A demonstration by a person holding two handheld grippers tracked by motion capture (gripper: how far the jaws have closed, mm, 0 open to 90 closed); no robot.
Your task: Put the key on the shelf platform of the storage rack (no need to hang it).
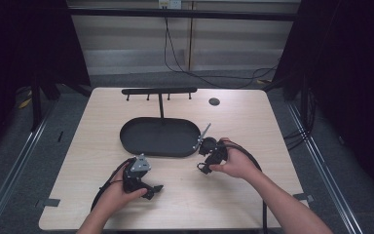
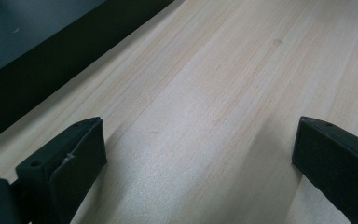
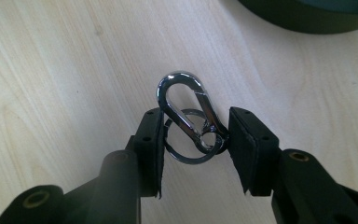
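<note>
Item in hand: a polished metal carabiner clip point(image 3: 186, 109) joined to a split key ring point(image 3: 189, 149), seen in the right gripper view between the jaws of the right tongs point(image 3: 195, 140). Those jaws are closed on the ring and the clip's lower end, both pads touching metal; the clip's rounded top stands up clear above them. The counter point(image 3: 51, 93) lies behind it, and whether the item rests on it cannot be told. In the high view the right tongs point(image 1: 203, 158) sit just beside the near right rim of the black oval tray point(image 1: 126, 141), which carries a stand with a hook bar point(image 1: 158, 91). The left tongs point(image 1: 155, 189) hover near the counter's front, jaws wide apart, nothing between them. Assessment: the piece is probably light, rigid and not fragile, but smooth plating makes it slippery, and the loose joint lets clip and ring swing against each other. Best hold is judged to be across the clip's flat sides near the ring, leaving the sprung gate free.
</note>
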